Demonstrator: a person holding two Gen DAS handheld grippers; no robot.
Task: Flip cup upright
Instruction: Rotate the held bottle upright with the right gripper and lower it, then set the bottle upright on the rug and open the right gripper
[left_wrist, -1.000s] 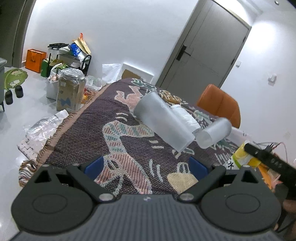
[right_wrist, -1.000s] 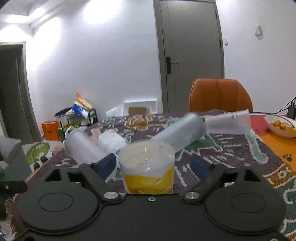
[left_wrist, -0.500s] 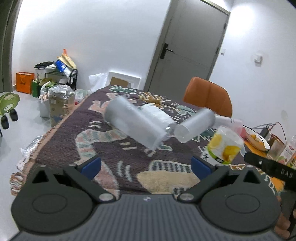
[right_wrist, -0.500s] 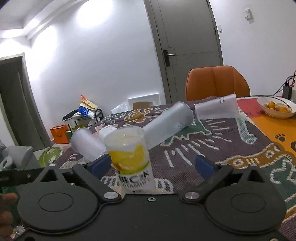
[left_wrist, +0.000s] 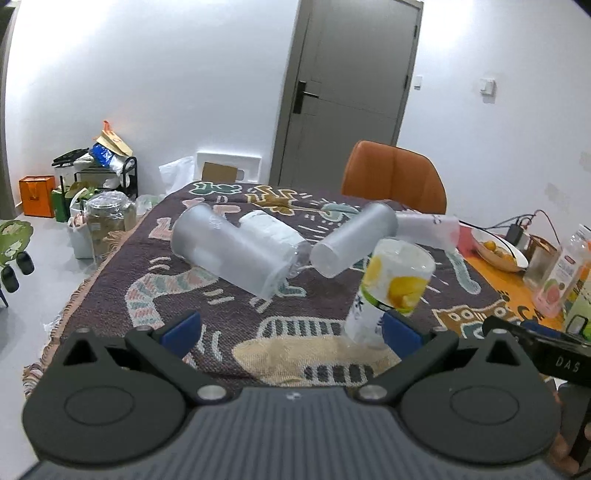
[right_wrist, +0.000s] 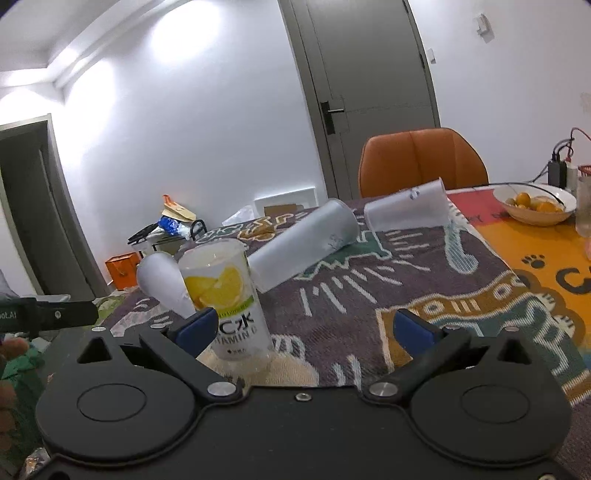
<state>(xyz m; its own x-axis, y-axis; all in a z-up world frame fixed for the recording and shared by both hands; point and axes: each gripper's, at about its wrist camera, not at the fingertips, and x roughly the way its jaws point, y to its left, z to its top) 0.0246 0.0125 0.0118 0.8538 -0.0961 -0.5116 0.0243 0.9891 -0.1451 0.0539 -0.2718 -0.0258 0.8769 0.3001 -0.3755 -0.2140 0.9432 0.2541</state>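
A clear cup with a lemon print (right_wrist: 229, 295) stands upright on the patterned cloth, just inside the left finger (right_wrist: 194, 326) of my right gripper (right_wrist: 301, 328), which is open and not gripping it. In the left wrist view the lemon cup (left_wrist: 389, 291) stands by the right finger of my left gripper (left_wrist: 291, 328), which is open and empty. Several frosted cups lie on their sides beyond: a large one (left_wrist: 231, 254), a white one (left_wrist: 269, 230), another (left_wrist: 352, 240) and a far one (left_wrist: 428, 227).
An orange chair (left_wrist: 393, 177) stands at the table's far end. A bowl of fruit (right_wrist: 533, 205), bottles (left_wrist: 561, 277) and cables sit on the orange mat at right. Bags, a jar and a rack (left_wrist: 96, 177) stand on the floor at left.
The lemon cup went from tilted toward the right camera to standing upright on the cloth. The right gripper opened and drew back. The left gripper's view rose and swung right.
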